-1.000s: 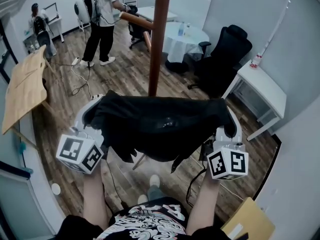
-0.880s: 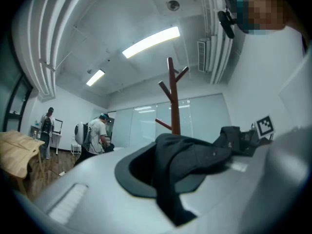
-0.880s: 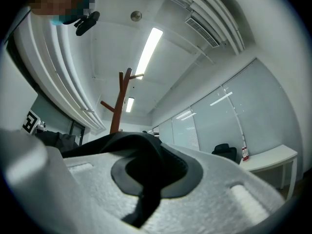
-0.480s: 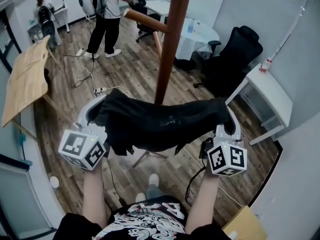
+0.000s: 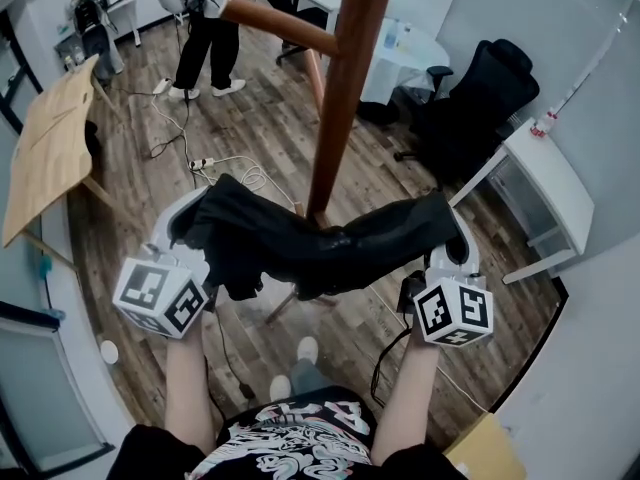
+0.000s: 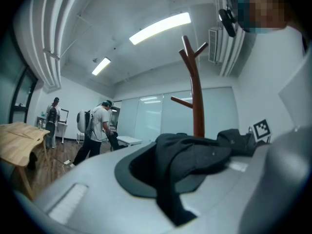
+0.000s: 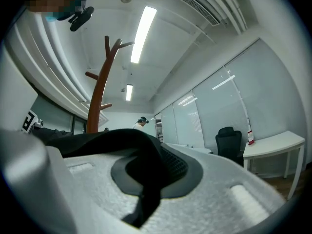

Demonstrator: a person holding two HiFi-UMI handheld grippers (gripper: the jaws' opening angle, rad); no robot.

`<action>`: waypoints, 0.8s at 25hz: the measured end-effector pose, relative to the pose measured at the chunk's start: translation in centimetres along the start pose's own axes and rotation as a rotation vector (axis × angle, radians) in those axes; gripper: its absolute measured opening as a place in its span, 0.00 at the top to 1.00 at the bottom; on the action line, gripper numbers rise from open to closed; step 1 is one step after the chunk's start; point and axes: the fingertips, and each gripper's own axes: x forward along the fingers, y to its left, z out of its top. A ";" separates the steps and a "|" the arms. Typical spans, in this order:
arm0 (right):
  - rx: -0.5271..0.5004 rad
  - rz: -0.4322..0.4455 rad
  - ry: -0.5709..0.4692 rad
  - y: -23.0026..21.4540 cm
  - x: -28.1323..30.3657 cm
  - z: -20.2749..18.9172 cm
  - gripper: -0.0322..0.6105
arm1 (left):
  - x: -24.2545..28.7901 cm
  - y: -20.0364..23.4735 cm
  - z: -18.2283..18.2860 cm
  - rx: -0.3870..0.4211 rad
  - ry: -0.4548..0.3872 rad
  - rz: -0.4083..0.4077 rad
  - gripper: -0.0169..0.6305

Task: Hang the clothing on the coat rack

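- In front of my chest, over the wood floor [image 5: 262,118], I hold the black garment [image 5: 322,248] stretched btwn both grippers. It runs roughly level & sags a bit in the middle.
- Left gripper [image 5: 184,236]: jaws closed on the garment's left end. Cloth bunches over the jaws, and a flap hangs down just beside its marker cube [image 5: 160,296].
- Left gripper view: the fabric [image 6: 192,157] sits pinched btwn the jaws, w/ one fold trailing down toward the camera.
- Right gripper [image 5: 452,253]: jaws clamped on the garment's right end. The cloth wraps over the top of them.
- Right gripper view: a dark band of garment [image 7: 127,147] crosses the jaws from the left, and a thin strip drops out below the grip.
- Coat rack [image 5: 346,98]: its brown pole stands just beyond the garment, approx behind the middle in the head view.
- One branch [image 5: 280,26] sticks out to the left, higher up. Garment isn't on any branch yet; can't tell if it touches the pole.
- Both gripper views show the rack upright past the cloth [image 6: 197,99] [image 7: 96,99], w/ its forked top near the ceiling lights.
- Around: black office chair [image 5: 482,93] & white desk [image 5: 545,183] to the right, and a tilted wooden board [image 5: 48,153] to the left. A white cable [image 5: 235,171] lies on the floor, and 2 people [image 5: 205,13] stand at the far end.
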 end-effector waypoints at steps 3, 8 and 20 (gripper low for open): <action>-0.009 0.007 -0.027 -0.3 0.6 1.5 0.93 | 0.3 0.3 0.9 -0.009 -0.020 0.023 0.95; -0.023 0.028 -0.058 0.0 1.3 2.9 0.93 | 0.5 0.8 1.6 -0.002 -0.027 0.044 0.95; -0.010 0.082 -0.079 0.6 5.5 3.7 0.93 | 2.8 2.1 3.1 -0.002 -0.040 0.092 0.95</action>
